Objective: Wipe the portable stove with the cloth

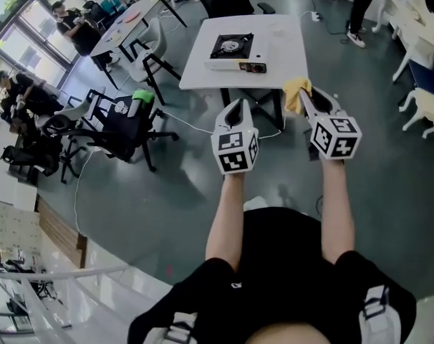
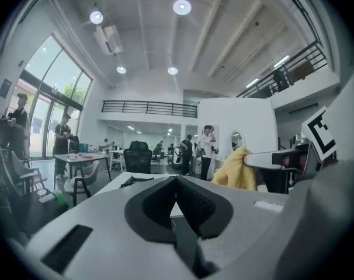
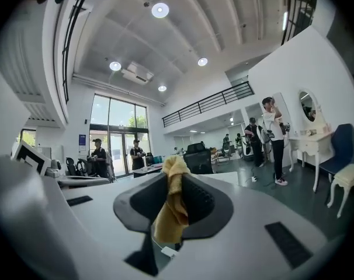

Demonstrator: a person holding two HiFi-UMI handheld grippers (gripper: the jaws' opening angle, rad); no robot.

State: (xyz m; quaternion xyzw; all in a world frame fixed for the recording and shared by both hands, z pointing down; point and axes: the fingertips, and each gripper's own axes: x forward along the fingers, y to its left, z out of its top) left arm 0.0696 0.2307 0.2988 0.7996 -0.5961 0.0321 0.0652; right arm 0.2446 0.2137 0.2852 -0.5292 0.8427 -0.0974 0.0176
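My right gripper (image 3: 176, 177) clamps a crumpled yellow cloth (image 3: 168, 214) that droops between its jaws; beside it, my left gripper (image 2: 177, 185) is closed and empty.

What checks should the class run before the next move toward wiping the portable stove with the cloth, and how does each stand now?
1. Grip: the right gripper is shut on the yellow fabric cloth: ok.
2. Spare tool: the left gripper is shut on nothing: ok.
3. Reach: the black-and-silver portable stove sits on the white rectangular table ahead, with both grippers short of it: not ok.
4. Stove top bare of pots: ok.
5. Burner off and cool: cannot tell.
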